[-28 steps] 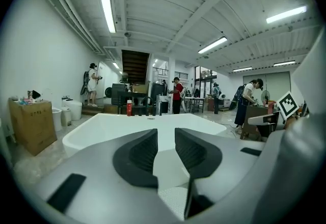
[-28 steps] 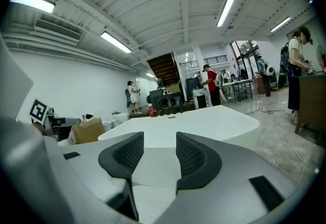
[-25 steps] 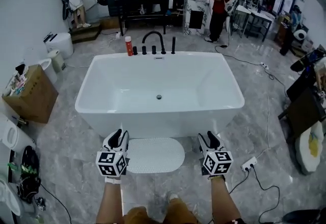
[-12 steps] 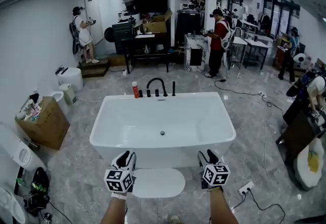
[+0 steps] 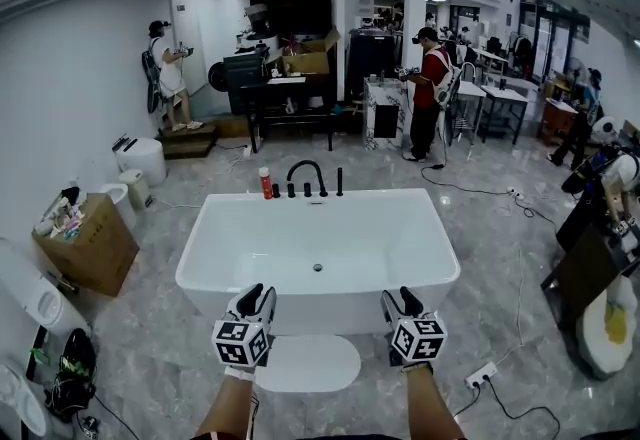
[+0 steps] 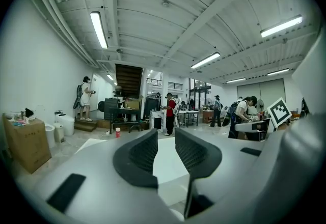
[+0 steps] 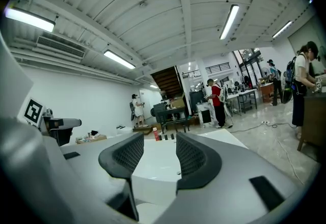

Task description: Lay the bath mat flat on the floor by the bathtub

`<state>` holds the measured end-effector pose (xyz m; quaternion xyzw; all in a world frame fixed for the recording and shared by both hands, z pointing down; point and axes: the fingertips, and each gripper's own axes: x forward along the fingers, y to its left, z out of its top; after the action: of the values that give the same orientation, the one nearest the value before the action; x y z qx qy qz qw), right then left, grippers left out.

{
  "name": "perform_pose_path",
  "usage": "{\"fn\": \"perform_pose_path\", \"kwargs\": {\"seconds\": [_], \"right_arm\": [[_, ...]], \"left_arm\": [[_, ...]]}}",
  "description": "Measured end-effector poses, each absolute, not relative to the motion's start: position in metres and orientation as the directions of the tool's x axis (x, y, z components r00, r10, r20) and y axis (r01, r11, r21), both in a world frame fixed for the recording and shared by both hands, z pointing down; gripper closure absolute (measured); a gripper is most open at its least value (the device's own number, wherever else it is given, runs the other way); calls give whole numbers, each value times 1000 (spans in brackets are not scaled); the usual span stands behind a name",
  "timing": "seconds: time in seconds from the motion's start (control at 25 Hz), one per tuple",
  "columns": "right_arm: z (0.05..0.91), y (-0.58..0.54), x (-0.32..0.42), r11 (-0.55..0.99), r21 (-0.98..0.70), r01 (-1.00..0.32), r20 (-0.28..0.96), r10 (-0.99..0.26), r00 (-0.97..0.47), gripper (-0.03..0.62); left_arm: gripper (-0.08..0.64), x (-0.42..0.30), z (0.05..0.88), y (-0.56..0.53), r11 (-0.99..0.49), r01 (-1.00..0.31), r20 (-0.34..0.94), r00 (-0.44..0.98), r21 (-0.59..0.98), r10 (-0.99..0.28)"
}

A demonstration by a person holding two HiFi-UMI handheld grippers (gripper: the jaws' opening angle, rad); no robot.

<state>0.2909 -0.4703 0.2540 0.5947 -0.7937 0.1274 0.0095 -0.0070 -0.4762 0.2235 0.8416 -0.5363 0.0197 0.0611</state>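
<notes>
The white oval bath mat lies flat on the grey marble floor, against the front of the white bathtub. My left gripper hovers above the mat's left end, and its jaws stand a little apart with nothing between them. My right gripper hangs just past the mat's right end, likewise open and empty. In the left gripper view the gripper frames the tub through the gap. The right gripper view shows the gripper pointing over the tub toward the taps.
A black faucet and a red bottle stand on the tub's far rim. A cardboard box sits at the left, and a power strip with cables lies at the right. Two people stand farther back.
The head view has tilted up, showing more of the room. Both grippers have risen a little from the mat's ends. The mat lies as before.
</notes>
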Motion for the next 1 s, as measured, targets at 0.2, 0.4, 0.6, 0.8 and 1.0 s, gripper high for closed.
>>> {"fn": "perform_pose_path", "kwargs": {"seconds": [0.2, 0.4, 0.6, 0.8, 1.0], "right_arm": [[258, -438, 282, 235, -183, -955, 187, -945, -268, 373], [243, -401, 243, 247, -157, -956, 179, -945, -273, 373], [226, -355, 216, 239, -137, -961, 150, -954, -258, 373], [219, -307, 193, 215, -153, -964, 134, -962, -236, 373], [227, -257, 174, 196, -138, -971, 145, -966, -216, 373]], "left_arm": [[443, -35, 224, -447, -390, -914, 89, 400, 111, -912], [443, -79, 212, -412, -381, -916, 58, 390, 126, -919], [443, -105, 205, -366, -391, -913, 27, 396, 119, -918], [443, -128, 207, -327, -407, -903, 27, 414, 135, -910], [442, -146, 209, -288, -425, -894, 17, 432, 138, -902]]}}
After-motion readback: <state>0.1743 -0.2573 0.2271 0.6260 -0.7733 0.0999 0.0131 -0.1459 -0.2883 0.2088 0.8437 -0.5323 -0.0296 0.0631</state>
